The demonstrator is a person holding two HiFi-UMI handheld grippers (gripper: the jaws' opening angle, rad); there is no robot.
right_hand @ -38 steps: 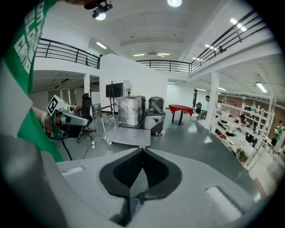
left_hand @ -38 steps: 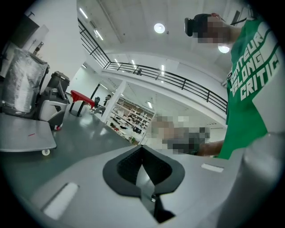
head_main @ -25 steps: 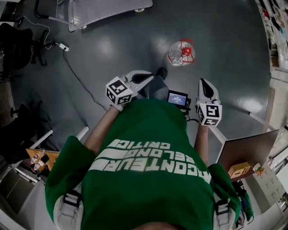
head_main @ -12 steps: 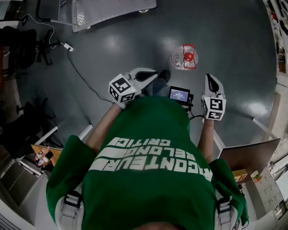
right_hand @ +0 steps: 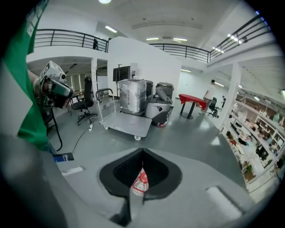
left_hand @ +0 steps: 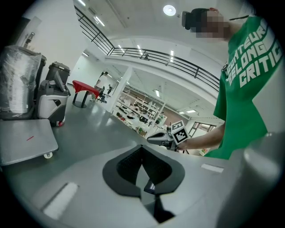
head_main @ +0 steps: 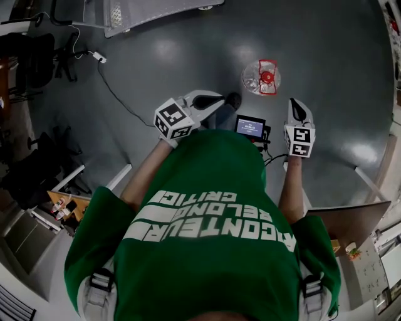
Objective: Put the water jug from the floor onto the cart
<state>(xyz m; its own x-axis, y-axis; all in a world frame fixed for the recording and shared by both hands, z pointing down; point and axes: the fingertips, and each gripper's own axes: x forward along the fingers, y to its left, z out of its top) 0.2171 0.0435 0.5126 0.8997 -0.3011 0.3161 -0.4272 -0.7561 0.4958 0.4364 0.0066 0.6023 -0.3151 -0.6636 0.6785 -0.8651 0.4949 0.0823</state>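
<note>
The water jug [head_main: 261, 77] is clear plastic with a red cap and red handle. It stands upright on the grey floor just ahead of me. My right gripper [head_main: 294, 103] is shut and empty, a little to the right of the jug and short of it. In the right gripper view the jug [right_hand: 140, 182] shows through the slit below the closed jaws [right_hand: 142, 152]. My left gripper [head_main: 219, 99] is also shut and empty, to the left of the jug. The grey flat cart [head_main: 144, 11] stands far off at the top left; it is also in the right gripper view [right_hand: 124, 123] and the left gripper view [left_hand: 24, 139].
A power strip with a black cable [head_main: 95, 57] lies on the floor at the left, near black chairs [head_main: 31, 56]. A small screen [head_main: 250, 127] hangs at my chest, and my shoe [head_main: 233, 99] is between the grippers. A wrapped machine [right_hand: 133, 102] and a floor scrubber [right_hand: 160, 107] stand behind the cart.
I have stepped forward, so the jug now lies closer to both grippers. The right gripper has gone forward and down toward it. The left gripper has moved forward too.
</note>
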